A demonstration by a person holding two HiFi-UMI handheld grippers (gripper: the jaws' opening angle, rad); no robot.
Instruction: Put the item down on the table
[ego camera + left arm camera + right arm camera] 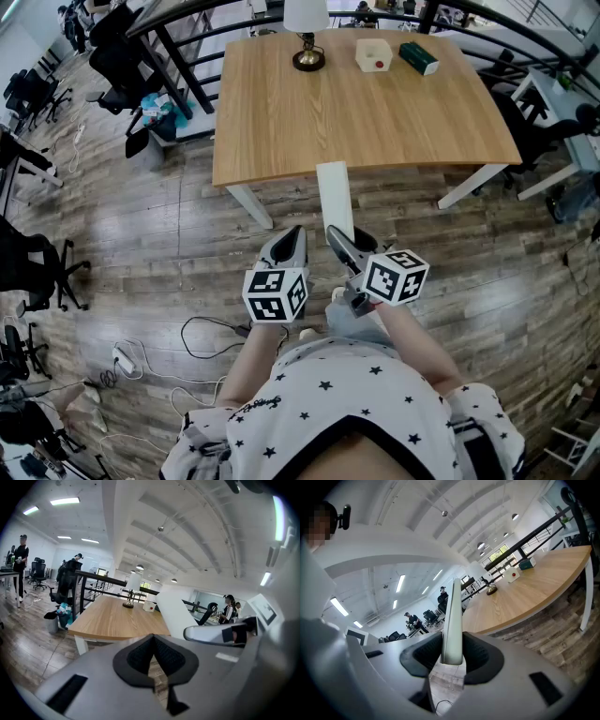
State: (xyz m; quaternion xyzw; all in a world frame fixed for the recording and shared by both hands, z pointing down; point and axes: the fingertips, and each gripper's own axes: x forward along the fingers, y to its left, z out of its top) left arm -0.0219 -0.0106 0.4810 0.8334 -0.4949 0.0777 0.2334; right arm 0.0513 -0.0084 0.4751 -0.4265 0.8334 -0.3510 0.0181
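Observation:
My right gripper point(339, 242) is shut on a long white flat slab point(335, 195), held above the wooden floor with its far end reaching the near edge of the wooden table point(281, 122). In the right gripper view the slab point(452, 620) stands edge-on between the pads of the right gripper point(452, 657). Just to its left, my left gripper point(292, 236) is shut with nothing in it. The left gripper view shows the left gripper point(153, 641) with its jaw tips together, the slab point(176, 613) rising to the right and the right gripper point(220, 632) beside it.
At the table's far edge stand a lamp point(307, 28), a white box with a red dot point(373, 54) and a dark green box point(418, 58). Office chairs point(122, 56) and a railing lie to the left, cables point(202, 337) on the floor, desks at the right.

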